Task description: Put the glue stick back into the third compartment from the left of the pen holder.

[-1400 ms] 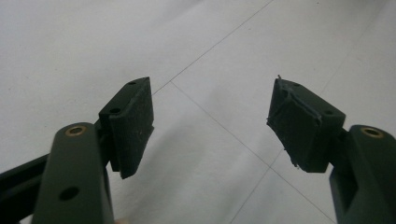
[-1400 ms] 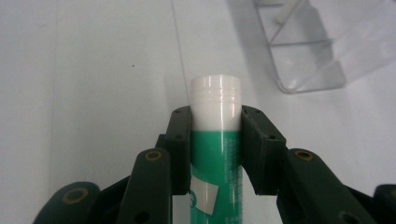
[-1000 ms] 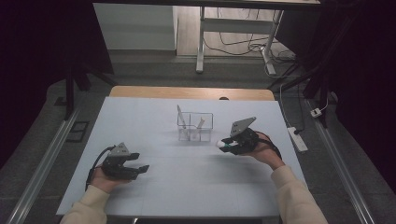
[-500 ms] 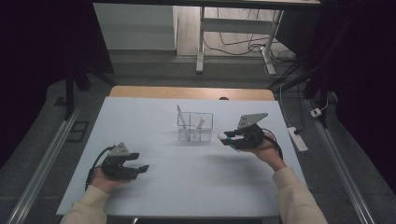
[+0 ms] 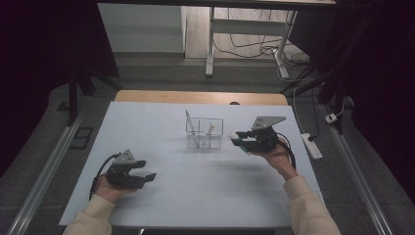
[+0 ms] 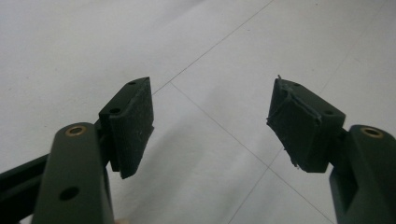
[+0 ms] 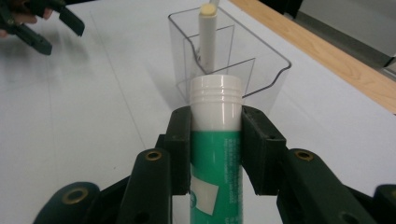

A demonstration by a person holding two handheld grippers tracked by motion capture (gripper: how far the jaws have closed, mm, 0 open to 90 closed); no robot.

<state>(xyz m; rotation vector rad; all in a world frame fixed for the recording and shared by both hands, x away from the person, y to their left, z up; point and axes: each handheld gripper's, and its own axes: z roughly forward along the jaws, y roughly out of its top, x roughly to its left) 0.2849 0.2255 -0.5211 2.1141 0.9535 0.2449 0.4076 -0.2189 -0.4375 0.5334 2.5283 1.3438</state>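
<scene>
At the left of the high view, the left gripper (image 5: 145, 176) rests low over the near-left part of the white table (image 5: 161, 205), held in the person's left hand (image 5: 108, 188), a cream sleeve (image 5: 93, 220) reaching in from the bottom edge and a black cable looping off its rear. In the left gripper view its two black jaws stand wide apart, the rubber pads (image 6: 133, 123) facing each other with nothing between them but the bare tabletop and its thin seam lines. Toward the middle of the table, beyond both hands, stands a clear plastic organiser box with inner dividers (image 5: 204, 133); a pale stick with a cream tip (image 5: 209, 129) leans in one compartment and a slim white piece (image 5: 189, 122) rises from its left side, tilted. Just to the right of that box, raised above the table, is the right gripper (image 5: 239, 138), a grey three-cornered plate on top, carried by the right hand (image 5: 274, 156). In the right gripper view its jaws are clamped on a green and white tube with a ribbed white cap (image 7: 217, 154), the cap pointing at the organiser box (image 7: 233, 56) straight ahead, near it but apart. The cream-tipped stick (image 7: 207, 35) stands upright in a rear compartment there. A light wooden strip (image 5: 200, 97) borders the table's far edge.
</scene>
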